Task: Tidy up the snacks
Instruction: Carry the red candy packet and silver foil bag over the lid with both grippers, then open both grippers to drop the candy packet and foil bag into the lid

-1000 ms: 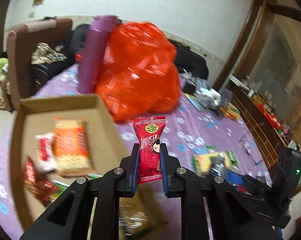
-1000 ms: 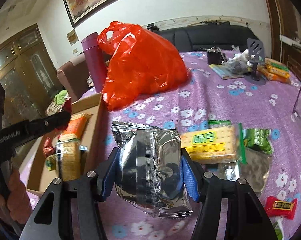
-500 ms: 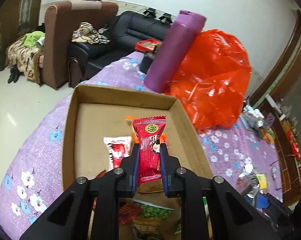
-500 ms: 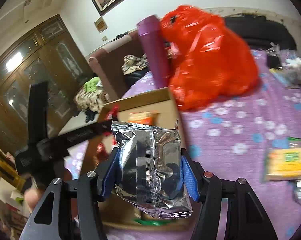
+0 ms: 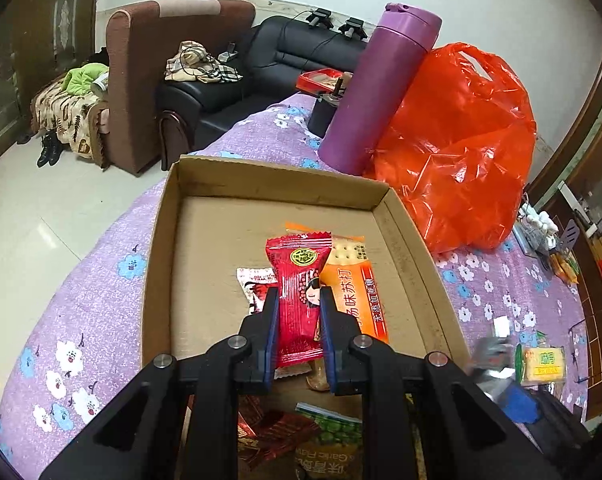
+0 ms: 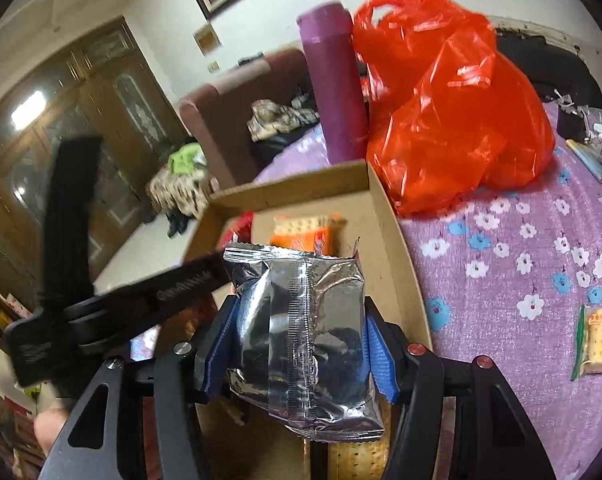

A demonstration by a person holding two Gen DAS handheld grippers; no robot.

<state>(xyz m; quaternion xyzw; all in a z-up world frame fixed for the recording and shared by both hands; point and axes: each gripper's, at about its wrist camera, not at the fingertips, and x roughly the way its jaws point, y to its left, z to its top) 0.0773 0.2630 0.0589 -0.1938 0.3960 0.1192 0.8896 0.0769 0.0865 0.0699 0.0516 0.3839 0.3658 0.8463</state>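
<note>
Cardboard box [image 5: 161, 248] holding orange cracker pack [image 5: 357, 292], green pea bag [image 5: 333, 444]

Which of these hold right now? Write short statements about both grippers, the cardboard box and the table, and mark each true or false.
1. The left gripper is shut on a red candy packet. True.
2. The right gripper holds a green packet. False: it is shut on a silver foil packet.
3. The cardboard box is empty. False: an orange cracker packet and other snacks lie in it.
4. A purple bottle stands beside the red plastic bag. True.
5. A yellow cracker packet lies on the tablecloth outside the box. True.
</note>
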